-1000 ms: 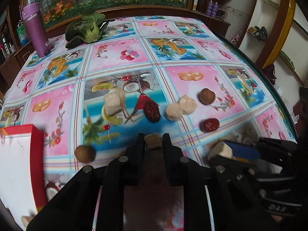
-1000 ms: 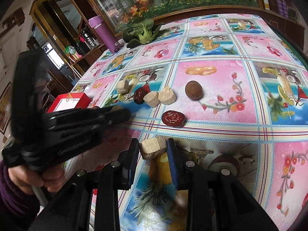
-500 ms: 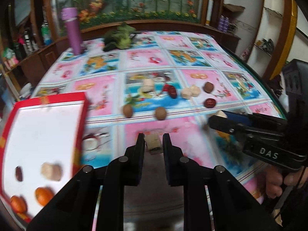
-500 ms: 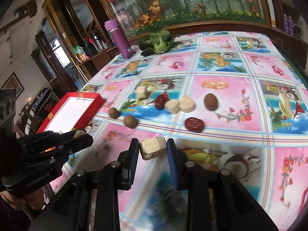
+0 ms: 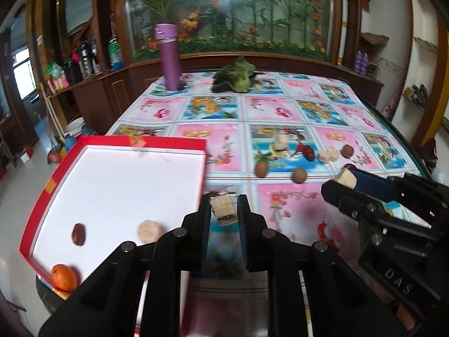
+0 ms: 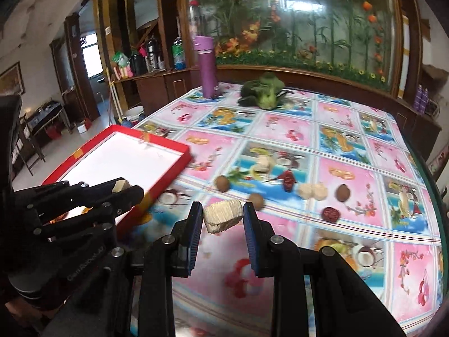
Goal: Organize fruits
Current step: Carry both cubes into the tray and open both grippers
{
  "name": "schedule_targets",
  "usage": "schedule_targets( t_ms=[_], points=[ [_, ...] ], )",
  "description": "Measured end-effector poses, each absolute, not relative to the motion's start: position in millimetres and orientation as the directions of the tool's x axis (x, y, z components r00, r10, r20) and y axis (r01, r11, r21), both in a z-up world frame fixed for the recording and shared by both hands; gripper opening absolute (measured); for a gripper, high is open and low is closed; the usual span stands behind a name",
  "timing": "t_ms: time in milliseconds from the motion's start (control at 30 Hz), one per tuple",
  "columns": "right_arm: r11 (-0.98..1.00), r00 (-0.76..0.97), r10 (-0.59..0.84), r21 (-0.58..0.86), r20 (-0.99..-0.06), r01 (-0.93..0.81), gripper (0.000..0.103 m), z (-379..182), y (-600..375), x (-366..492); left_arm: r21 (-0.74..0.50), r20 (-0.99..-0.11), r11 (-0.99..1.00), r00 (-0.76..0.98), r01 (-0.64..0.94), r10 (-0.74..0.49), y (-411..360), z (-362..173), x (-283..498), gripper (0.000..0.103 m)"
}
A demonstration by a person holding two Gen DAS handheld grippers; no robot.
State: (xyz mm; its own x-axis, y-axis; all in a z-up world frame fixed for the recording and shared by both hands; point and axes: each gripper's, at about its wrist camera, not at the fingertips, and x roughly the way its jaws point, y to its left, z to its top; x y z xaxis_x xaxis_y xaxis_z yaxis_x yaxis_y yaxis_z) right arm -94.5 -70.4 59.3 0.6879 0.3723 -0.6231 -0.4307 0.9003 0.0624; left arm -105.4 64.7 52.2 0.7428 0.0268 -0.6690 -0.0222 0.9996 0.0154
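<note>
My left gripper (image 5: 224, 207) is shut on a pale beige fruit chunk (image 5: 223, 209), held above the table beside the right edge of the red tray (image 5: 129, 141). My right gripper (image 6: 223, 216) is shut on a second pale chunk (image 6: 222, 215), raised over the front of the table. The tray's white floor holds a dark red date (image 5: 78, 234), a beige round piece (image 5: 147, 231) and an orange (image 5: 64, 277). Loose on the tablecloth lie brown round fruits (image 5: 261, 168), red dates (image 6: 329, 214) and pale chunks (image 6: 312, 191).
A purple bottle (image 5: 168, 56) and a green leafy vegetable (image 5: 234, 77) stand at the far side of the table. The table's right edge (image 6: 432, 185) curves close to the fruit. Shelves with bottles (image 6: 146, 53) line the left wall.
Both grippers rose and pulled back from the table with their chunks. The left one swung further left, so the red tray now fills more of its view.
</note>
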Motion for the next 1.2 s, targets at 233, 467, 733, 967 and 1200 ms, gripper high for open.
schedule_targets(
  t_ms=[233,467,733,967,1200],
  points=[
    [0.870,0.671,0.403,0.034,-0.622,-0.492,0.029,67.0,-27.9,-105.6,-0.004,-0.640,0.995,0.764,-0.103,0.076,102.1,59.0,-120.9,0.021],
    [0.832,0.641,0.440,0.017,-0.629,-0.555,0.029,68.5,15.9,-109.9,0.002,-0.627,0.980,0.763,-0.201,0.158,141.1,60.9,-128.9,0.021],
    [0.799,0.586,0.466,0.030,-0.663,-0.601,0.029,57.6,55.0,-102.1,0.014,-0.635,0.962,0.740,-0.274,0.221,172.4,52.1,-128.4,0.021],
    [0.793,0.538,0.464,0.059,-0.704,-0.606,0.028,43.9,71.5,-90.8,0.027,-0.649,0.951,0.718,-0.309,0.251,187.4,42.8,-125.6,0.021],
    [0.794,0.512,0.451,0.067,-0.731,-0.604,0.028,33.0,81.4,-89.5,0.037,-0.674,0.947,0.692,-0.319,0.259,193.2,32.0,-118.9,0.021]
  ],
)
